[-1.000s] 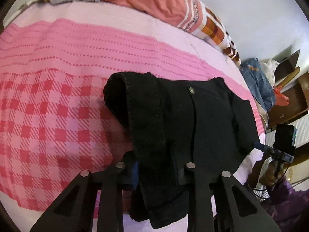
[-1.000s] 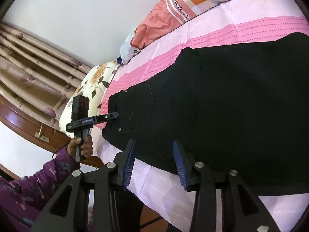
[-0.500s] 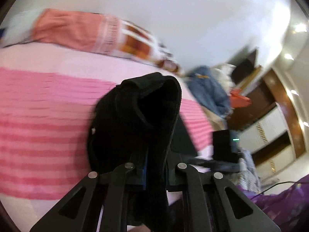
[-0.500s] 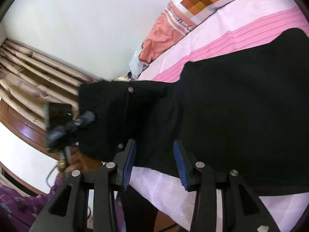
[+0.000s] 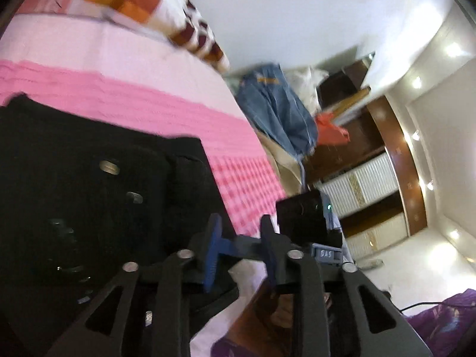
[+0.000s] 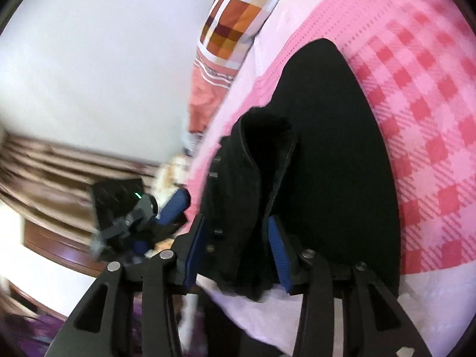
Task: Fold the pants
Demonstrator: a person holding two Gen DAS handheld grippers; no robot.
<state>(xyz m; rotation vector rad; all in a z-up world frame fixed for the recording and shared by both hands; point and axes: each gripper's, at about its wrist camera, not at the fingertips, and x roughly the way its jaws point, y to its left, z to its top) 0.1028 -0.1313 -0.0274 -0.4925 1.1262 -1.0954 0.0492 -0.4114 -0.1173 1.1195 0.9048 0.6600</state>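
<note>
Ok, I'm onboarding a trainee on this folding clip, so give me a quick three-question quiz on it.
1. Which has the black pants between its fingers? A) left hand-held gripper B) right hand-held gripper
2. True or false: the left hand-held gripper is shut on fabric.
3. Fill in: the pants lie on a ___ checked bedsheet.
Key: 1 B; 2 false, it is open and empty; 3 pink.

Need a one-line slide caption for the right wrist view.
Right gripper straddles a bunched fold of black pants on a pink checked bedspread; left gripper is nearby.
</note>
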